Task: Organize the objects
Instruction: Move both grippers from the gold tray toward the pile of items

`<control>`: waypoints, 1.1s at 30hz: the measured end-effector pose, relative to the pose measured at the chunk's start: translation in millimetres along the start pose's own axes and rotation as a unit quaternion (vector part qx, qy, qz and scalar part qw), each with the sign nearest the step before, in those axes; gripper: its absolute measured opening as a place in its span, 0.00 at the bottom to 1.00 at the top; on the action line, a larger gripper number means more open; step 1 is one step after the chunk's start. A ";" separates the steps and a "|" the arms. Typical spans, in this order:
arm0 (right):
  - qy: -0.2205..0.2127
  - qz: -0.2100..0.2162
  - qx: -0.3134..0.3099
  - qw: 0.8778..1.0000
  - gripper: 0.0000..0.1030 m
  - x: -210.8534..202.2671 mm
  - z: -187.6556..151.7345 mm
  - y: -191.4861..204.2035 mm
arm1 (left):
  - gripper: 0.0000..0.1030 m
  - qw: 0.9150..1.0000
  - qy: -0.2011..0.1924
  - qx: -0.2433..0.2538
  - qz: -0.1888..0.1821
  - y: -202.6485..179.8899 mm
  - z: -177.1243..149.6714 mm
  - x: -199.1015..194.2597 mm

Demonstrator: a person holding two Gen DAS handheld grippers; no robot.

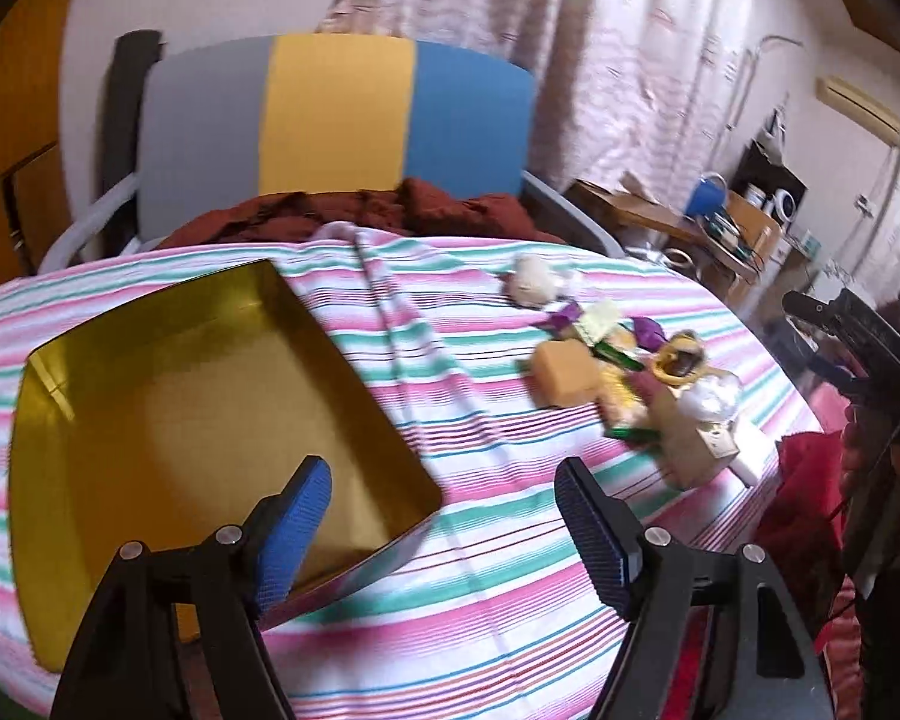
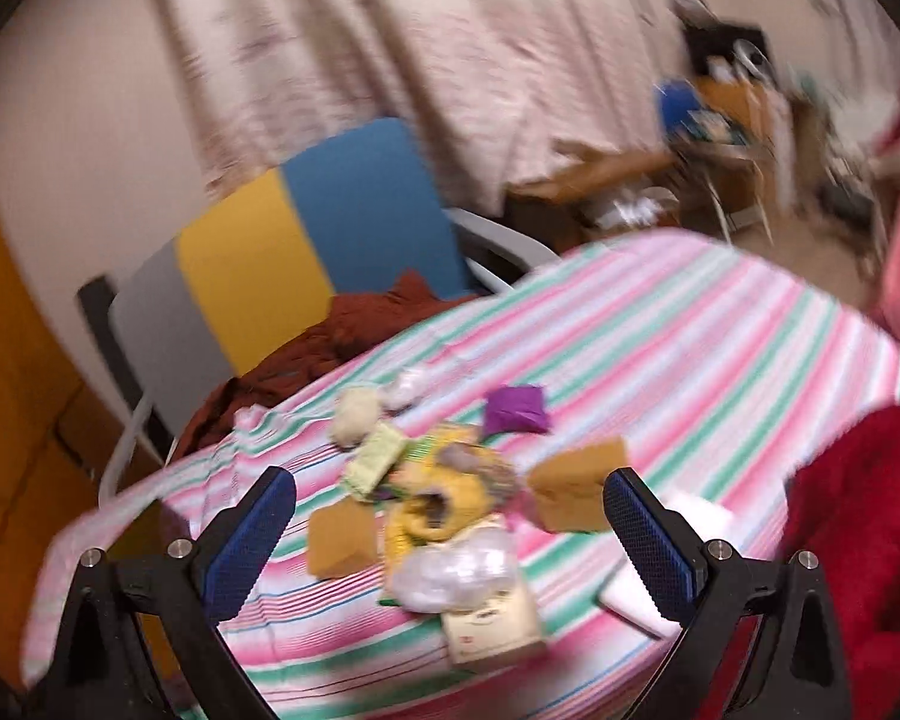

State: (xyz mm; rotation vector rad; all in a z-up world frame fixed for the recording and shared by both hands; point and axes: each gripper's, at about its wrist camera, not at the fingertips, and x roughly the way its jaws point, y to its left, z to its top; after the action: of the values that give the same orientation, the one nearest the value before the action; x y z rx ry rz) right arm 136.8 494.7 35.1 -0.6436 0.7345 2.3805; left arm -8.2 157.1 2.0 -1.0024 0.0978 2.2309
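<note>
Fingers of the left gripper [image 1: 444, 510] spread wide, blue pads [image 1: 294, 534] bare, nothing between them; same for the right gripper [image 2: 450, 531], splayed and empty above the clutter.

Left wrist view: gold tin tray [image 1: 48, 396] at 9 o'clock on the striped tablecloth [image 1: 480, 576], open side up and empty, its near corner partly hidden behind the left pad. Heap of small objects [image 1: 630, 384] at 2 o'clock, well apart from the tray, smeared by blur. Tan block [image 1: 564, 372] on the heap's near-left edge; cream fuzzy ball [image 1: 534, 285] just beyond, toward 12. Right gripper's black frame cut off at the 3 o'clock edge.

Right wrist view: heavy motion blur throughout. Same heap at centre, between the pads: yellow item [image 2: 444, 498] in the middle, shape hard to make out; clear crumpled plastic [image 2: 456, 570] at 6 o'clock of it, overlapping a pale printed box [image 2: 498, 624]. Purple packet [image 2: 516, 408] toward 12, lying apart. Second tan block [image 2: 576, 486] at 3 o'clock. White flat piece [image 2: 630, 594] half hidden behind the right pad. Red fabric [image 2: 858, 528] at the 4 o'clock edge, cropped. Chair [image 2: 342, 210] with grey, yellow and blue back at 11 o'clock behind the table, brown cloth [image 2: 330, 342] heaped on its seat.
</note>
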 end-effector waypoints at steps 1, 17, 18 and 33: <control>0.001 -0.007 0.010 1.000 1.00 0.0 1.7 -8.5 | 0.76 1.000 0.006 0.008 -0.006 -8.2 3.2 6.8; 0.013 0.066 0.141 0.988 1.00 12.5 -5.4 -74.1 | 0.71 0.991 0.054 0.056 -0.110 -113.8 44.4 82.8; 0.013 0.070 0.144 0.987 1.00 12.7 -5.8 -74.3 | 0.71 0.990 0.058 0.063 -0.116 -120.2 46.0 86.6; 0.012 0.087 0.156 0.984 1.00 16.5 -7.6 -77.1 | 0.70 0.972 0.126 0.106 -0.170 -202.4 53.5 155.3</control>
State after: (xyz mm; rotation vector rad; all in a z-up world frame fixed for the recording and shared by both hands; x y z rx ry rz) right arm 175.4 549.4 -7.2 -0.4931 1.1872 2.3425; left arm 8.3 415.6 -27.1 -1.0887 0.2534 1.7380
